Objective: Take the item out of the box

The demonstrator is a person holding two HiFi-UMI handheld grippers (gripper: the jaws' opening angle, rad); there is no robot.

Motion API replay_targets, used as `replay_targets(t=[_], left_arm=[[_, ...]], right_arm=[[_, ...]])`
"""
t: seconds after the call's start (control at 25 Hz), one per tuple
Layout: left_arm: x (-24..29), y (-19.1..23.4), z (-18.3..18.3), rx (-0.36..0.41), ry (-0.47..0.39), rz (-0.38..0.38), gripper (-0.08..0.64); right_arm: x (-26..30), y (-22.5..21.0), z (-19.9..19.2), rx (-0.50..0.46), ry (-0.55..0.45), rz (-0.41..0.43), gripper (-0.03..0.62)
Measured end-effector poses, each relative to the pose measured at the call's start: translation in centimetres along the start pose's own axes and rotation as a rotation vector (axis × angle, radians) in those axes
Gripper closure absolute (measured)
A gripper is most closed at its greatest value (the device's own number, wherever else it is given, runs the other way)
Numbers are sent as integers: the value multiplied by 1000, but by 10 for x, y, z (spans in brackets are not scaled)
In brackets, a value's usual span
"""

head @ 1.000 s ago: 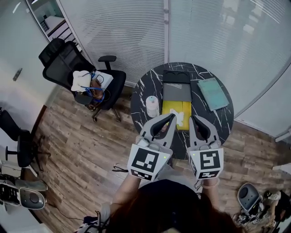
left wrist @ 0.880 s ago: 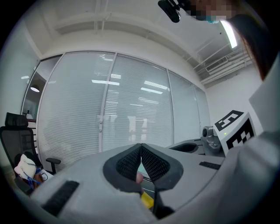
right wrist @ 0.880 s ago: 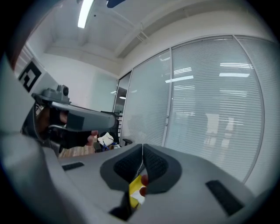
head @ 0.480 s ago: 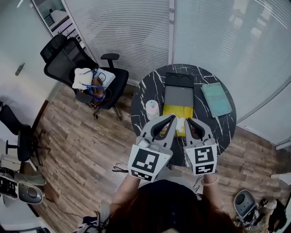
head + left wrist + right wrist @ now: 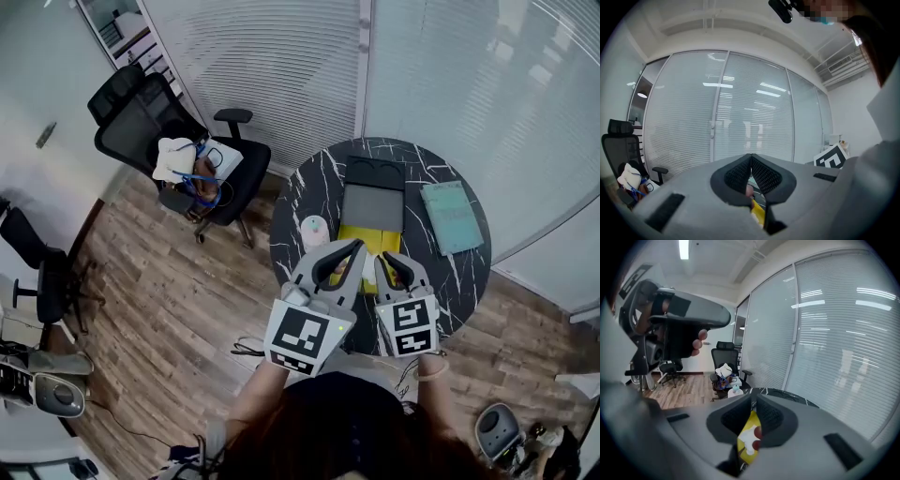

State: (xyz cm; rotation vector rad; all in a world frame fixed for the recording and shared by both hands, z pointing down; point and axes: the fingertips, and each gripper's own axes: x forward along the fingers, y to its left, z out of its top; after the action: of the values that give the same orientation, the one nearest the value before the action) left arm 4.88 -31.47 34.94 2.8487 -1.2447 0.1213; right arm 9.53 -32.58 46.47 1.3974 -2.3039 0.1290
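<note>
Seen from above, a black office chair (image 5: 155, 131) stands on the wood floor at the far left, with a white cloth (image 5: 173, 157) piled on its seat. To its right is a round table (image 5: 314, 187) with a black marbled top. A small white container (image 5: 314, 228) sits at the table's left edge.

The left gripper (image 5: 751, 159) hovers over the near edge of the table. Its fingers (image 5: 737, 174) are pressed together at the tips and hold nothing.

Just right of it lies the yellow box (image 5: 373, 239), open on the table. A white item (image 5: 748, 441) rests inside it and shows in the right gripper view. Behind the yellow box, farther from the person, is a grey box (image 5: 372, 206), and behind that a dark tray (image 5: 375, 173).

The right gripper (image 5: 753, 404) hangs above the near end of the yellow box. Its fingers (image 5: 771, 418) stand a narrow slit apart, with nothing between them. The yellow box and white item appear through the gap below the tips.

A teal notebook (image 5: 455, 217) lies at the table's right edge, well apart from both grippers.
</note>
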Motion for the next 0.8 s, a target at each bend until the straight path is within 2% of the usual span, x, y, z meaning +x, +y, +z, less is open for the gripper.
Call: replay_targets(t=[0.28,0.36,0.8], left_arm=[[15,4,-5,-5,14,7,534],[18,5,-6,-7,19,7,534],[29,12,-15,-17,50,20,534]], right_arm=[[25,-4,-25,-12,68,48,558],[33,-3,-34,-19,94,64,508],[68,1,-73,-71,201,120,500]])
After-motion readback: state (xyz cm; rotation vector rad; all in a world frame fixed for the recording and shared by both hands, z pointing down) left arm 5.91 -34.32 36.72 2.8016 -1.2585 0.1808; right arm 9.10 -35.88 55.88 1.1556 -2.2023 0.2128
